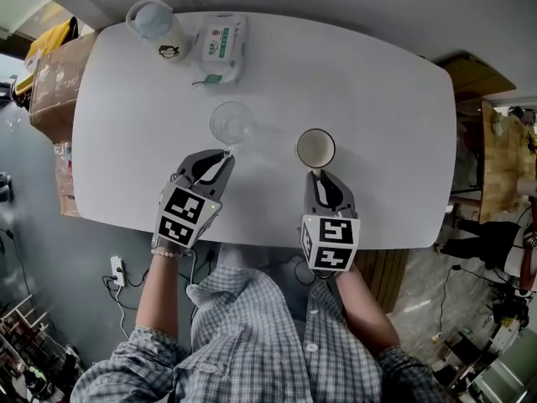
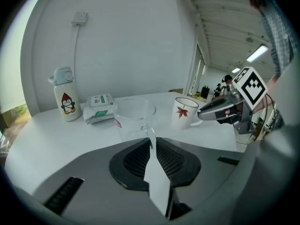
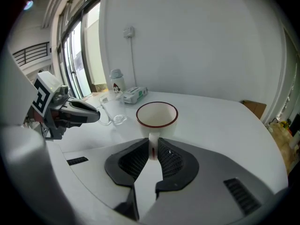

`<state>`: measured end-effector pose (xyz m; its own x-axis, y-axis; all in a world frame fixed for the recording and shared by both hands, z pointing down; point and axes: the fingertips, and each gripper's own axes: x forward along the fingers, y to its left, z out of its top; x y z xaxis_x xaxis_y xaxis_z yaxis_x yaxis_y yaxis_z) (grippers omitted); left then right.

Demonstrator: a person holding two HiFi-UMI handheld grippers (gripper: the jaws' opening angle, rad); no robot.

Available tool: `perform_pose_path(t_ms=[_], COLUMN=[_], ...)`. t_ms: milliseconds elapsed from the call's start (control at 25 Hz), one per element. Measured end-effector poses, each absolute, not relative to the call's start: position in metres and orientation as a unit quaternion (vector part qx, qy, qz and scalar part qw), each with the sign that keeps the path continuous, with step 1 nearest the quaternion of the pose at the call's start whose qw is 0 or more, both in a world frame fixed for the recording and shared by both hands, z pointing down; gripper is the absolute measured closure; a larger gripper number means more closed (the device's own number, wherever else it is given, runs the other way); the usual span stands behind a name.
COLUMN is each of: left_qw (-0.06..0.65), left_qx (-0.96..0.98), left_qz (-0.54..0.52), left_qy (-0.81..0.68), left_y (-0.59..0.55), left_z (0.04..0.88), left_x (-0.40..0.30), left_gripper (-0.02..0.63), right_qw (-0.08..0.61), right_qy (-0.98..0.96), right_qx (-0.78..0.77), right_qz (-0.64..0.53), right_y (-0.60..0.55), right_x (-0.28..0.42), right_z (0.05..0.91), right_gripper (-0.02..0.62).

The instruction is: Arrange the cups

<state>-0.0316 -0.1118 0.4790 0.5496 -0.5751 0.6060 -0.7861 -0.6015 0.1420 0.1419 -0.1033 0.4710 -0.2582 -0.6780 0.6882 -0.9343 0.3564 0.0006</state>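
A clear glass cup (image 1: 231, 124) stands on the white table (image 1: 377, 107), left of a white mug (image 1: 315, 149) with a red rim. My left gripper (image 1: 225, 156) reaches the glass cup's near side. In the left gripper view the glass cup (image 2: 133, 114) has its handle pinched between the jaws of the left gripper (image 2: 151, 143). My right gripper (image 1: 321, 177) sits just below the mug. In the right gripper view the mug (image 3: 157, 115) has its handle clamped between the jaws of the right gripper (image 3: 153, 149). Both cups stand upright on the table.
A pale bottle with a penguin print (image 1: 158, 28) and a pack of wipes (image 1: 221, 47) lie at the table's far left. A cardboard box (image 1: 52, 75) stands beside the left edge. The table's near edge runs right under both grippers.
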Motion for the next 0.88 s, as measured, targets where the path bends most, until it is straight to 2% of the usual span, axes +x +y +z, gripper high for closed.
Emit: perform_pose_path(t_ms=[880], left_qw=[0.23], left_qx=[0.899], left_qz=[0.233], left_qy=[-0.292], left_y=[-0.093], left_z=[0.476], left_x=[0.002], left_gripper=[0.57], right_qw=[0.283], right_qy=[-0.764], right_qx=[0.539], right_qz=[0.213], right_y=[-0.119], right_x=[0.134], right_z=[0.469], right_gripper=[0.529])
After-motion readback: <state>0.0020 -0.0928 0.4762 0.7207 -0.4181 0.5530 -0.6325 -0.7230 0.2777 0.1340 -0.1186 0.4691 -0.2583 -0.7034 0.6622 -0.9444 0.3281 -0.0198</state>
